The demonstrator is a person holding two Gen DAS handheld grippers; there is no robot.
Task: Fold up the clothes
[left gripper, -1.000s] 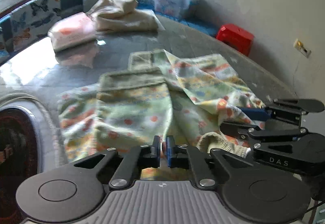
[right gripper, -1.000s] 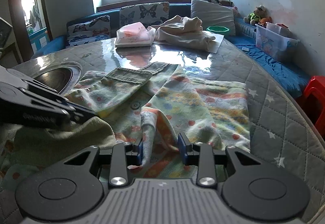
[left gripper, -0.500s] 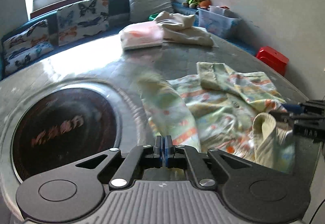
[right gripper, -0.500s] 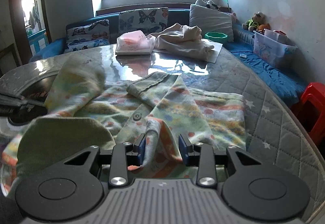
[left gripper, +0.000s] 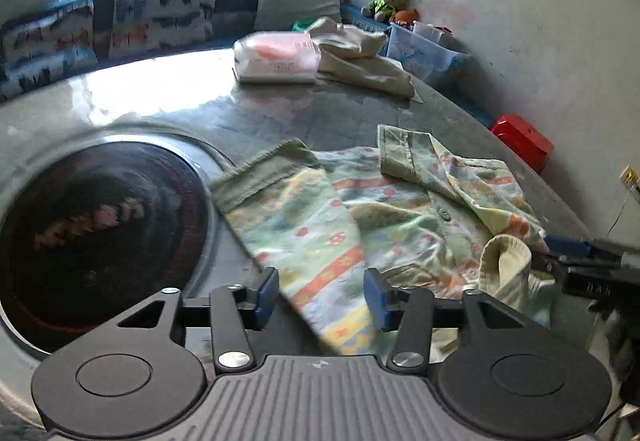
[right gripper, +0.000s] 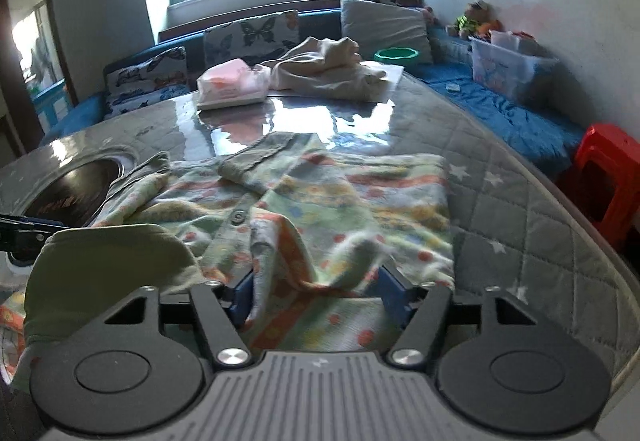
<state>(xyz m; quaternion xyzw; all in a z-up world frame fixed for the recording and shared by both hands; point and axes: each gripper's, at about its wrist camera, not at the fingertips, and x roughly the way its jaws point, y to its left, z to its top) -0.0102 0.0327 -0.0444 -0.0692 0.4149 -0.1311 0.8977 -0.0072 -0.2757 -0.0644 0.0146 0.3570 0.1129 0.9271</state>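
On table [right gripper: 520, 201] | shirt [right gripper: 340, 201] between both spread tongs [left gripper: 322, 295] [right gripper: 316, 297]

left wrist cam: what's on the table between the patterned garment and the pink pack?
Nothing. In the left wrist view, bare glossy table separates the patterned garment from the pink pack.

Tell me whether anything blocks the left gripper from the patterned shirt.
Nothing visible does. The left gripper is open with the patterned shirt's sleeve lying between its fingers, no other object in between.
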